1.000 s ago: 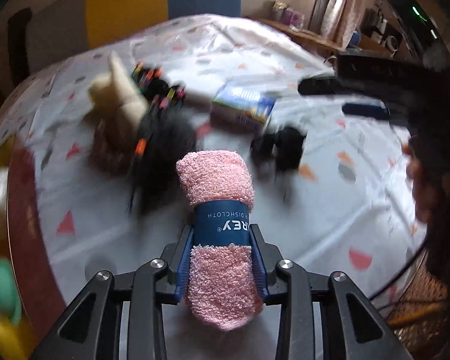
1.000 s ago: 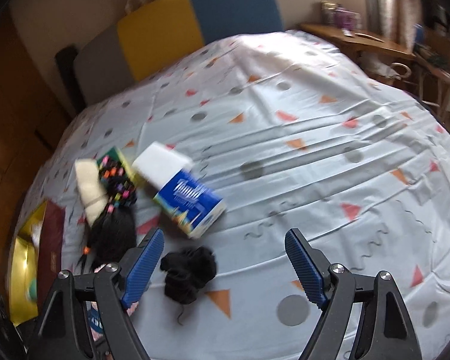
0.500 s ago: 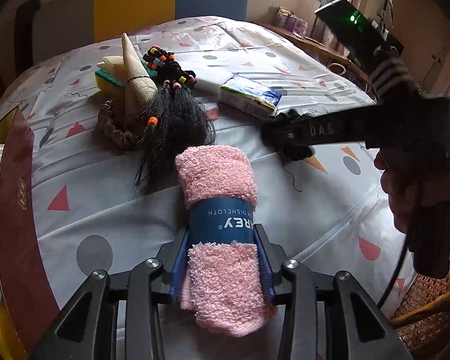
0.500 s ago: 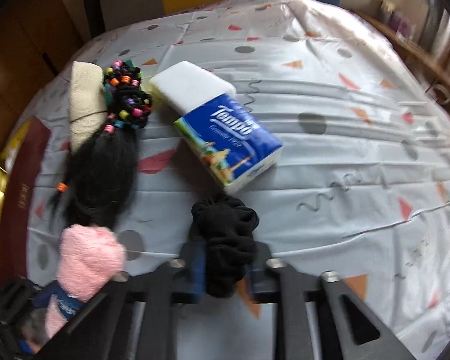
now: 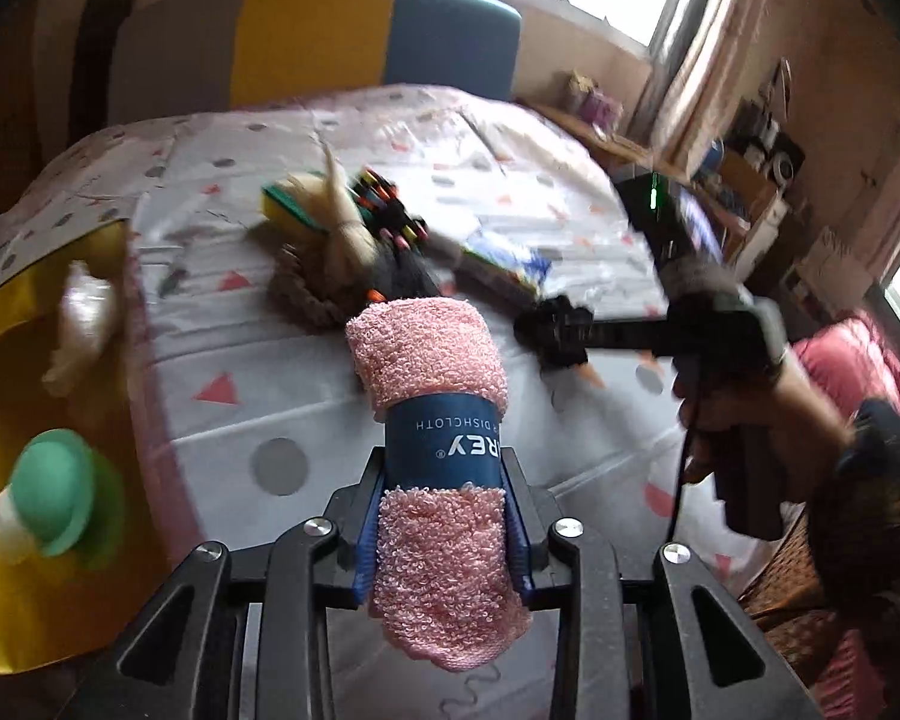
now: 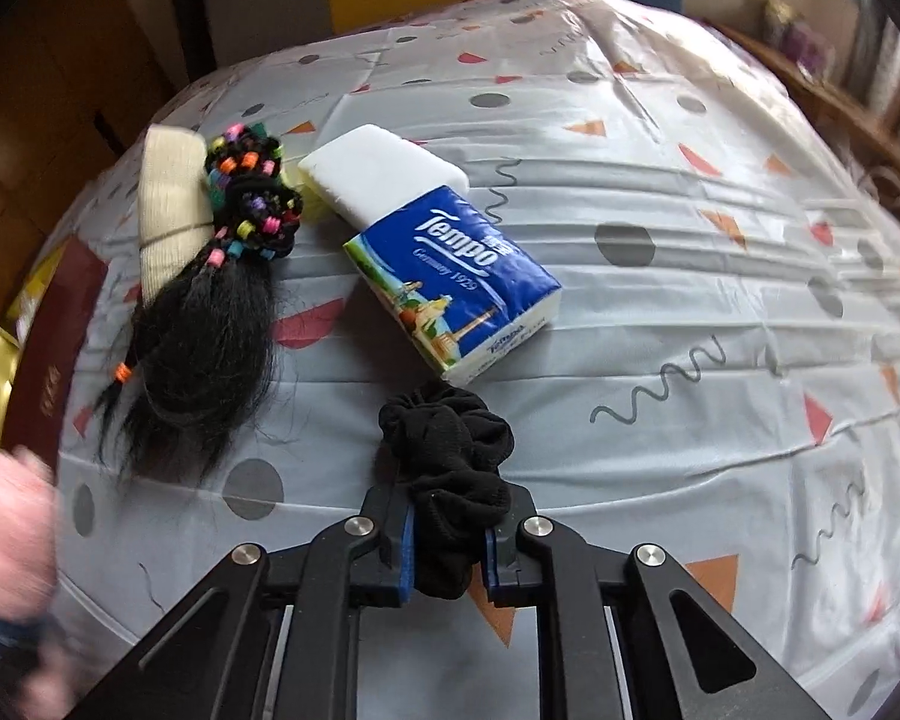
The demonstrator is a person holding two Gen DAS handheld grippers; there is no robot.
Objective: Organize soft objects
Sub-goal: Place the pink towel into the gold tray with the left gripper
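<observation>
A rolled pink dishcloth (image 5: 429,354) with a blue paper band sticks up between the blue pads of my left gripper (image 5: 444,480). Its jaws are closing and press on the roll, which hangs above the patterned tablecloth (image 5: 282,396). In the right wrist view the roll is a pink blur (image 6: 6,510) at the left edge. My right gripper (image 6: 450,540) is shut on a black scrunchie (image 6: 444,444) that rests on the cloth just below a Tempo tissue pack (image 6: 456,276). The left wrist view shows that gripper (image 5: 555,333) from the side, held by a hand (image 5: 744,420).
A black hairpiece (image 6: 198,336), beaded hair ties (image 6: 252,198), a beige cloth roll (image 6: 171,204) and a white block (image 6: 384,171) lie left of the tissue pack. A gold box (image 5: 30,570) with a green-capped item (image 5: 54,492) stands at the table's left edge. A chair stands behind.
My right gripper came down and shut on the black scrunchie. The left gripper rose with the pink dishcloth and swung toward the gold box.
</observation>
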